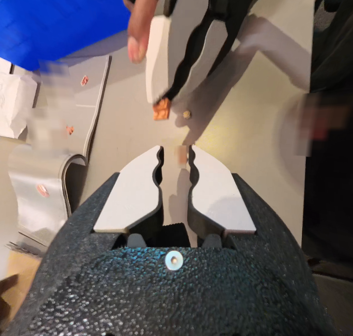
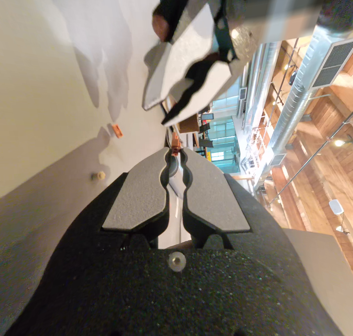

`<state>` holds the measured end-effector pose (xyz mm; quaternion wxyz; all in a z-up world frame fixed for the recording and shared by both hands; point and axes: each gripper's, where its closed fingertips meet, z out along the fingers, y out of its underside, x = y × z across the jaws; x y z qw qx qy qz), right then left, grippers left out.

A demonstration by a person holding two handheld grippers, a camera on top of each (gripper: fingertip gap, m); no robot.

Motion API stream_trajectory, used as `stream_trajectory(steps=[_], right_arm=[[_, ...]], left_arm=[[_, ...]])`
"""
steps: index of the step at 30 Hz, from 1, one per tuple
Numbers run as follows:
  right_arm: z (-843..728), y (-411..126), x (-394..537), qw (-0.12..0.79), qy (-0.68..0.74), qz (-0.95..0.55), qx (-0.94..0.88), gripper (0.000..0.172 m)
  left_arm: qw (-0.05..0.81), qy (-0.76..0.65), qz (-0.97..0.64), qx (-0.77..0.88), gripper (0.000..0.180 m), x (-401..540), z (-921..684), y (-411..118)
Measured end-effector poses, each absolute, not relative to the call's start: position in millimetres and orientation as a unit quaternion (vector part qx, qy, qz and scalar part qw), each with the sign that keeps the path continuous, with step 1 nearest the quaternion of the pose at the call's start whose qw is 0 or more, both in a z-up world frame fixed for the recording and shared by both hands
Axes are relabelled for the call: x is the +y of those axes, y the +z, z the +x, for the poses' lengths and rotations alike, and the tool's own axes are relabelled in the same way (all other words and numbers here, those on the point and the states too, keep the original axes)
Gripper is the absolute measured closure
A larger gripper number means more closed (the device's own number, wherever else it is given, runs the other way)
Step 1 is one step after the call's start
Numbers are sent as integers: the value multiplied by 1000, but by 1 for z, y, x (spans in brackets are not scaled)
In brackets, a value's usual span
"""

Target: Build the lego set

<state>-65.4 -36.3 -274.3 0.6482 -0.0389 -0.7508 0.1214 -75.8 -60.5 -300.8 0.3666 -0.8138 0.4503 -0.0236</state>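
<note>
The right gripper [image 2: 176, 151] is pinching a small orange-brown brick piece [image 2: 175, 149] at the very tips of its fingers [image 2: 152, 174], and that is where I would be worrying: only the piece's near end is sitting between the pads, most of it is sticking out past them, and a twist or a knock could lever it free. Seen from the left wrist, the same piece [image 1: 161, 110] is hanging above the pale tabletop [image 1: 124, 117], so a slip would probably be sending it bouncing towards the table's edge. The left gripper [image 1: 176, 150] is standing with its fingers [image 1: 133, 189] apart and, as far as I can tell, nothing clamped; a smeared patch is lying over the gap near the right-hand tip, so what is sitting there is hidden from me. Both views are blurring, which is making any fine alignment look risky. A second, flat orange piece [image 2: 116, 130] is lying on the table near the left gripper's tips [image 2: 164, 121], and a small cream stud-like part [image 2: 99, 175] is resting closer to the right gripper; either could be getting swept aside by a careless pass. Off to the side, several pale printed sheets [image 1: 89, 90] bearing little orange pictures are lying beside a blue bin [image 1: 57, 21].
</note>
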Motion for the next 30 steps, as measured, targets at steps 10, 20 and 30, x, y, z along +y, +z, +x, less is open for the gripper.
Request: stream_trajectory(steps=[10,20,30], right_arm=[[-64,-285,-19,613,134,-84,-775,164],[-64,-290,-17,603,137,-90,-781,164],[-63,-287,-14,610,130,-91,-776,164]], left_arm=[[309,-33,-860,405,161,-56,-102,-342],[285,-42,-915,284,156,-58,-94,-356],[389,91,-823,403,165,-31,-95,-322]])
